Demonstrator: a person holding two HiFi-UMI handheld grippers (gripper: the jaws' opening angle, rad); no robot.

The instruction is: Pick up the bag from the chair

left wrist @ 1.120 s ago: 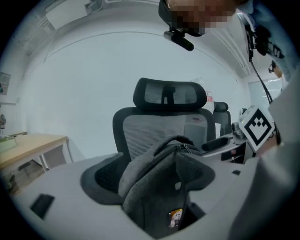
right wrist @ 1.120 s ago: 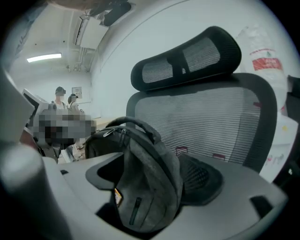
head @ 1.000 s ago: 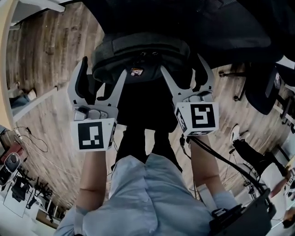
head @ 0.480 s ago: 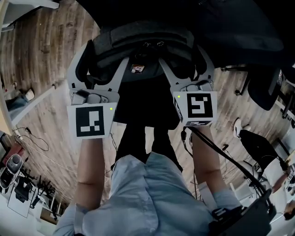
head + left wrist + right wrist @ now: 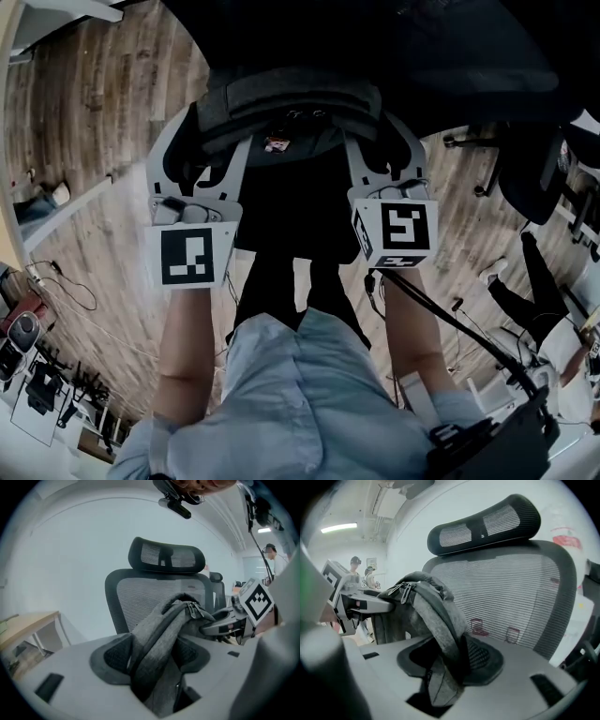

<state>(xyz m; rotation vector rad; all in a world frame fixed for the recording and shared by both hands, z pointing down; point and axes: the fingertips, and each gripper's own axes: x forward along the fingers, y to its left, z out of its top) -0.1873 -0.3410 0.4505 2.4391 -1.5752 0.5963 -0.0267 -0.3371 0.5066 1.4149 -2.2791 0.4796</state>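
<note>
A dark grey backpack (image 5: 286, 103) hangs between my two grippers, in front of the black mesh office chair (image 5: 450, 47). My left gripper (image 5: 208, 133) is shut on the bag's left side, with grey fabric (image 5: 159, 634) pinched between its pads. On the other side my right gripper (image 5: 377, 129) is shut on the bag (image 5: 436, 620) in the same way. The chair's backrest (image 5: 154, 588) and headrest (image 5: 487, 524) rise close behind the bag. The bag's zipper pulls (image 5: 405, 592) dangle at its top. Whether the bag's bottom touches the seat is hidden.
Wooden floor (image 5: 103, 122) lies around the chair. A second dark chair (image 5: 539, 178) stands at the right, with a person's legs (image 5: 516, 300) near it. A pale desk edge (image 5: 56, 220) runs along the left. A cable (image 5: 450, 323) trails from my right gripper.
Both grippers have moved a little forward and inward against the bag's sides. The bag sits slightly higher in the head view and looks more bunched.
</note>
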